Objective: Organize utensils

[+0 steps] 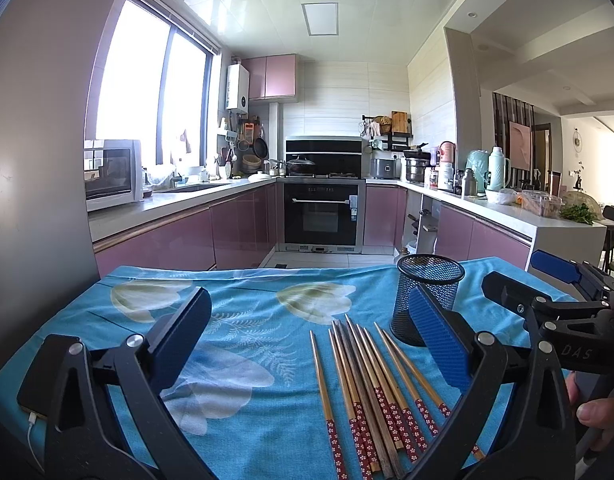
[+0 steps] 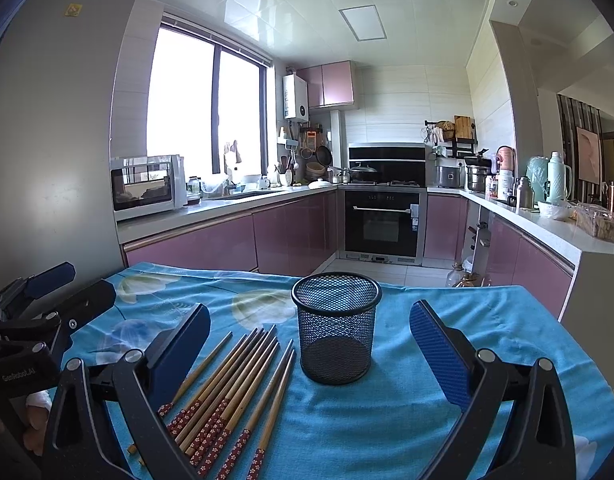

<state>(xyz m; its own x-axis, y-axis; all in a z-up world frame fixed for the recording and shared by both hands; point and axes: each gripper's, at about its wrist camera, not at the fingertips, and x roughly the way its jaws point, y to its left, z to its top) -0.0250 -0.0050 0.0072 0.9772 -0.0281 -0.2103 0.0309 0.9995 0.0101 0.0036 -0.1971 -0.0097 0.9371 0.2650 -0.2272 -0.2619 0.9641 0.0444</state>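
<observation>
— Where are the chopsticks?

— Lying loose in a fan on the blue floral cloth, tips toward the kitchen, just left of the black mesh cup, which stands upright and looks empty, though its mesh makes that hard to tell.

— And the grippers?

— The left gripper is spread wide over the cloth, holding nothing; its right finger partly covers the cup. The right gripper is also spread, with the cup between its fingers, untouched.

— Anything else nearby?

— A phone on a cable at the cloth's left edge.
</observation>
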